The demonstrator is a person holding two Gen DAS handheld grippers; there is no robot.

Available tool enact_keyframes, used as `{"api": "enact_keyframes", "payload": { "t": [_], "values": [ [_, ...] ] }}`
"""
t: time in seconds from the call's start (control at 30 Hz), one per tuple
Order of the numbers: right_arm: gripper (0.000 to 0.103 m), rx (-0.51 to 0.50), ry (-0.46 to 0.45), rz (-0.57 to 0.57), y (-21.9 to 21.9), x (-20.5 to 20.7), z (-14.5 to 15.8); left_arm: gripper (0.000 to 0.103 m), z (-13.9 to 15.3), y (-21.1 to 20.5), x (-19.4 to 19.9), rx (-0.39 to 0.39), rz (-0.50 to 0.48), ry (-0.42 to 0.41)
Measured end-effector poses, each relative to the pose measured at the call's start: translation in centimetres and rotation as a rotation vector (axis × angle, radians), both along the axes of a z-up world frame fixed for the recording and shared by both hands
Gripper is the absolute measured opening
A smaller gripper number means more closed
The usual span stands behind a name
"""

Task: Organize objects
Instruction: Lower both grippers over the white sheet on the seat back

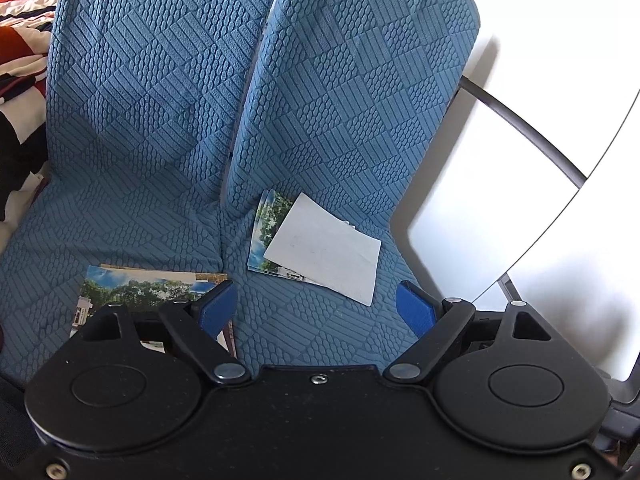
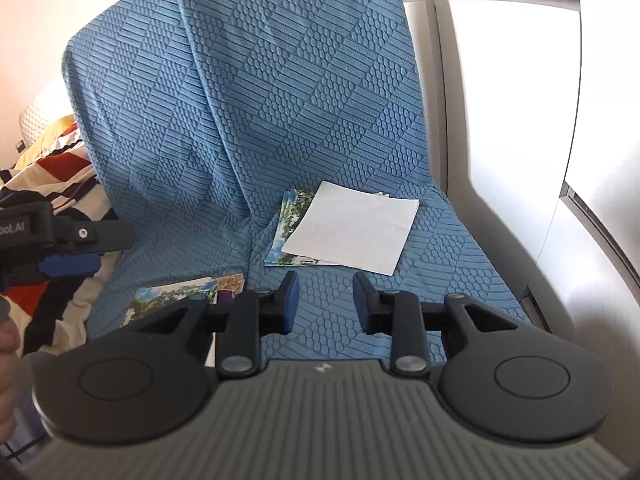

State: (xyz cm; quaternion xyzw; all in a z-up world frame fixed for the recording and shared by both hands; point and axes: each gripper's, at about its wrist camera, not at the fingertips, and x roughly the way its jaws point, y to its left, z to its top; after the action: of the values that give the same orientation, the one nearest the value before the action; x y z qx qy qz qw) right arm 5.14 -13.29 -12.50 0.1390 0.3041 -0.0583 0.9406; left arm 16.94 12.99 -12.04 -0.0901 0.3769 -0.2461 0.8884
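Photo cards (image 1: 320, 246) on blue sofa (image 1: 160, 120)

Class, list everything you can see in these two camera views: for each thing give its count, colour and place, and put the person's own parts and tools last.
Sofa cover: one, blue, textured, over seat and backrest.
White card: one, blank face up, on the seat, topping a fanned stack.
Stacked photo cards: several, green and blue prints, under the white card.
Loose photo cards: count unclear, on the seat by the front edge.
Bedding: red, white and black, beside the sofa.
Left gripper: black with blue pads, wide open, empty.
Right gripper: black with blue pads, partly open, empty.
Hand: at the picture's edge.
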Motion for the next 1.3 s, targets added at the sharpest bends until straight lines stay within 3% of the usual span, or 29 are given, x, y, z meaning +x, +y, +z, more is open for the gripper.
{"api": "enact_keyframes", "payload": {
  "t": [0.07,0.13,0.17,0.6,0.77,1.1,1.23,1.3],
  "values": [
    [0.040,0.004,-0.002,-0.022,-0.3,0.4,-0.6,0.085,-0.6,-0.2,0.8,-0.004,-0.006,0.002],
    [0.058,0.023,-0.005,-0.051,-0.8,0.8,-1.5,0.085,-1.4,-0.5,1.8,-0.006,-0.006,0.011],
    [0.059,0.034,-0.008,-0.062,-0.9,1.1,-2.0,0.085,-1.8,-0.7,2.3,-0.004,-0.002,0.018],
    [0.059,0.084,-0.011,-0.162,-3.5,4.7,-6.3,0.085,-6.5,-3.1,8.0,-0.028,0.024,0.094],
    [0.059,0.035,0.019,-0.169,-3.8,6.6,-7.2,0.085,-7.8,-4.0,9.8,-0.023,0.036,0.110],
    [0.059,0.044,0.089,-0.191,-4.9,11.7,-11.2,0.081,-11.3,-7.0,14.0,-0.071,0.030,0.183],
    [0.059,0.090,0.117,-0.176,-5.8,13.2,-12.5,0.079,-12.9,-8.4,15.6,-0.083,0.023,0.209],
    [0.059,0.162,0.121,-0.179,-6.8,13.7,-13.2,0.079,-13.9,-9.0,16.5,-0.099,0.014,0.231]
  ]
}}
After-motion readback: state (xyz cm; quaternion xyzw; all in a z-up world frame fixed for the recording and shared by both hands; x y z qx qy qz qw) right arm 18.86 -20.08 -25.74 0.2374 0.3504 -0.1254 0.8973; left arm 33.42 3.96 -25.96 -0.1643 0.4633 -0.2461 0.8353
